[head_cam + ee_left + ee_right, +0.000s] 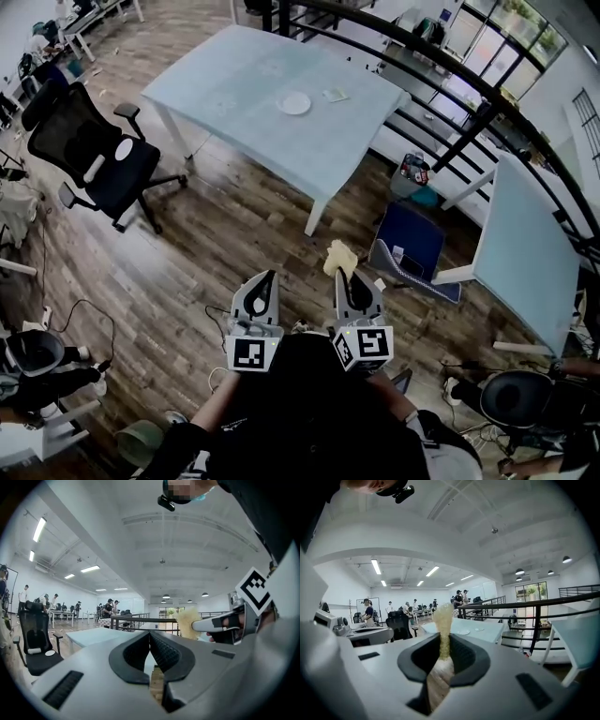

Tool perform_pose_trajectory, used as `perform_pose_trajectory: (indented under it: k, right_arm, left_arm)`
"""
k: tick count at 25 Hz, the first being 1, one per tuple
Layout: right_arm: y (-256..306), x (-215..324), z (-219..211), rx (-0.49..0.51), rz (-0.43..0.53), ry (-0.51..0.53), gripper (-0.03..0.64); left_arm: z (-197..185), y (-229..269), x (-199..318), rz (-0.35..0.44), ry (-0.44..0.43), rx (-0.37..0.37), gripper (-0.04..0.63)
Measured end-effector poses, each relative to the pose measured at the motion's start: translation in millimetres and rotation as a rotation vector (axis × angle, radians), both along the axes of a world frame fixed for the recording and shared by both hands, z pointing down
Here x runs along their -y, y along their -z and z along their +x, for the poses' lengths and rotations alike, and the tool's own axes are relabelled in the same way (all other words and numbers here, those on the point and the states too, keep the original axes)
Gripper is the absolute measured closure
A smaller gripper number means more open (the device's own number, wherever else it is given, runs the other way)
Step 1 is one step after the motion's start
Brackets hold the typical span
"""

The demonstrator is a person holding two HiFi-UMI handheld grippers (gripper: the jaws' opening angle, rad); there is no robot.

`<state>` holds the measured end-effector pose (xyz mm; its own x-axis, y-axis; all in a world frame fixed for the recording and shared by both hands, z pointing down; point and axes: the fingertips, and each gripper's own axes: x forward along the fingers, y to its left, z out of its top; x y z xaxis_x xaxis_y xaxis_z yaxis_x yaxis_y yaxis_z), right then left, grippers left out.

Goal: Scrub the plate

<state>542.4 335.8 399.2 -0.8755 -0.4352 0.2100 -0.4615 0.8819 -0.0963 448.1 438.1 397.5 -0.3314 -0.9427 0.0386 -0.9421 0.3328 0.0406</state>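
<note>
Left gripper (263, 278): jaws closed together, nothing between them. Right gripper (345, 277): clamped on a yellow sponge (338, 255), which sticks out past the tips. Plate (294, 102) lies on the far table (225, 89), well apart from both grippers.

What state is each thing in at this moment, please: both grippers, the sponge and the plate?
left gripper: shut, nothing between its jaws.
right gripper: shut on the sponge.
sponge: pinched between the jaws, its yellow end sticking out past them.
plate: lying flat on the table, not touched, well away from both grippers.
</note>
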Motion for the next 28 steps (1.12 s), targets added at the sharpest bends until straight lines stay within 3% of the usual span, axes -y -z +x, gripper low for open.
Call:
perform_pose_trajectory:
  k: [7,11,19,28]
  right_arm:
    - [1.3,15.6,-74.9,-0.025,-0.005,-0.006,0.560]
    - [9.1,15.3,-122.2,-0.019,0.009,-0.007,0.560]
    - [4.2,16.4,-200.3,-0.027,-0.019,-0.045,0.560]
    - [-2.0,2.6,-281.0,-0.039,-0.009,0.019,0.560]
  left_arm:
    - [-80.5,8.1,16.2,0.033,0.018,-0.031,0.583]
    - [-135.8,19.7,24.1,0.058,0.011,0.000,0.581]
    - [-203.3,20.1,36.0,0.049,-0.085,0.026,0.583]
    - [-282.1,8.6,21.9,0.037,-0.047,0.000,0.581]
